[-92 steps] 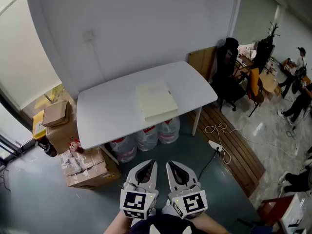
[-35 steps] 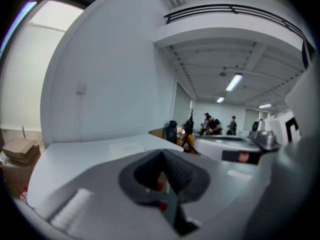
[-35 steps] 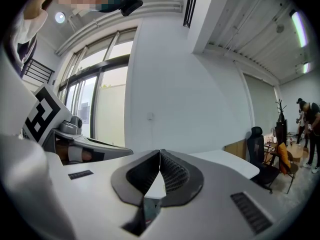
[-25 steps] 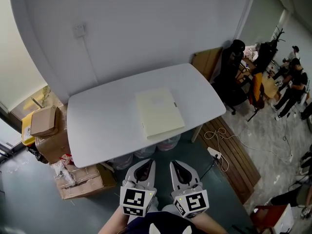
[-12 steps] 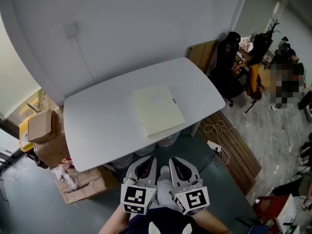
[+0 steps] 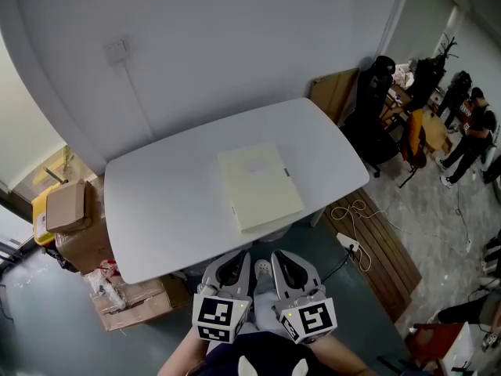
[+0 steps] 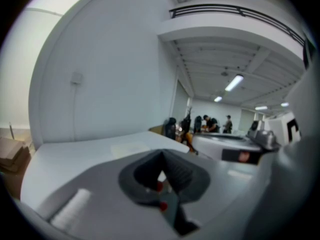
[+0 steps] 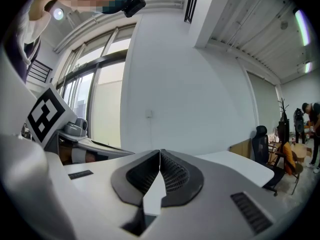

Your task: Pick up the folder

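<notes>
people (image 6: 473,131) far right way too tiny, cardboard box (image 6: 137,302) lower left half hidden under the table (image 6: 160,198), left gripper (image 7: 162,160) kinda blurry up close

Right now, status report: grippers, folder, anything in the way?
Left gripper and right gripper empty, jaws shut, short of the table. Folder flat at its near edge, untouched. Nothing seen in the way.

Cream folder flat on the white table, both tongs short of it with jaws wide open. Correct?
No: the jaws are shut, not wide open, as the left and right gripper views show for the left tongs and right tongs, both empty. The folder does lie flat on the table, both tongs short of it.
</notes>
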